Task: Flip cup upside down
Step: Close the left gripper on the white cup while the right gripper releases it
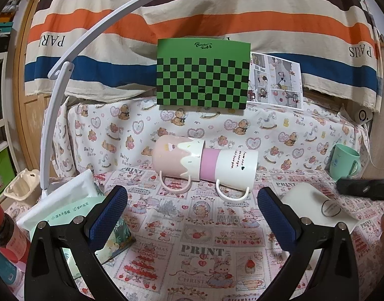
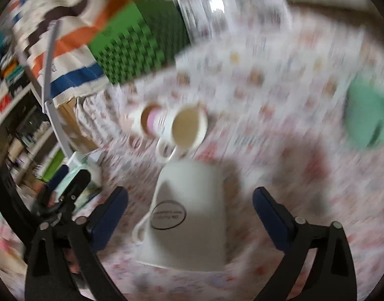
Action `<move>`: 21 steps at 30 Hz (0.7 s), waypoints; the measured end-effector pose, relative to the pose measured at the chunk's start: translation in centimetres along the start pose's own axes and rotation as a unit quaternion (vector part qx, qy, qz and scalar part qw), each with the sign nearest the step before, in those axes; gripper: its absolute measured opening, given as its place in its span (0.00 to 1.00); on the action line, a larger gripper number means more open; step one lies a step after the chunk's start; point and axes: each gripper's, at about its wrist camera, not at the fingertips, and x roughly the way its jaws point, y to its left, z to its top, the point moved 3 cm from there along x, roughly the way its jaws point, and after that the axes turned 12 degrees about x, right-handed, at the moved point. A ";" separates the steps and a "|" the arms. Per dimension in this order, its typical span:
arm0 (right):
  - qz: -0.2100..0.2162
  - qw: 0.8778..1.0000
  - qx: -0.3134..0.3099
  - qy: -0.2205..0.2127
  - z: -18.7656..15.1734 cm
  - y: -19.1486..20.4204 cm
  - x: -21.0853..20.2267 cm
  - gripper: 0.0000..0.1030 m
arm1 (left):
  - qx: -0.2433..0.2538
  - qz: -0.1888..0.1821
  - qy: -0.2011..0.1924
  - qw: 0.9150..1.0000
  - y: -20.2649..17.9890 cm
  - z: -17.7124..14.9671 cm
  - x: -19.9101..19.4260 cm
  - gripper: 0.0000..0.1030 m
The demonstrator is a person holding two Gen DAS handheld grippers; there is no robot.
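A white cup (image 2: 192,210) with a round black logo lies upside down on the printed cloth between the open fingers of my right gripper (image 2: 190,208), which does not touch it; the right wrist view is blurred. It also shows in the left wrist view (image 1: 315,204) at the right. Two nested mugs lie on their sides: a pink one (image 1: 177,156) and a white-and-pink one (image 1: 229,168), with handles toward me. My left gripper (image 1: 192,210) is open and empty, a short way in front of them. The right gripper's body (image 1: 365,188) shows at the far right.
A mint-green cup (image 1: 343,161) stands upright at the right. A green checkered board (image 1: 203,74) leans at the back. A white lamp arm (image 1: 56,115), a tissue pack (image 1: 66,200), a red-capped bottle (image 1: 6,233) and a beige holder (image 1: 22,188) are at the left.
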 end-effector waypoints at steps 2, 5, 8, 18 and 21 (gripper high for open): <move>-0.022 0.997 -0.038 -0.055 0.1 -0.1 -1.4 1.00 | 0.003 0.001 -0.003 1.000 -0.1 0.1 -0.1 1.00; -0.063 0.984 -0.100 -0.131 0.2 -0.7 -3.0 1.00 | 0.008 0.003 -0.009 1.000 -0.3 0.2 -0.3 1.00; -0.088 0.976 -0.128 -0.155 0.3 -1.6 -3.1 1.00 | 0.012 0.005 -0.013 1.000 -0.5 0.2 -0.5 1.00; -0.089 0.970 -0.145 -0.174 -0.6 -3.9 -2.5 1.00 | 0.062 0.045 -0.032 0.997 -1.7 1.5 -1.3 1.00; -0.086 0.971 -0.138 -0.178 -0.7 -4.2 -2.8 1.00 | 0.043 0.006 0.012 0.999 -2.3 3.1 -0.9 1.00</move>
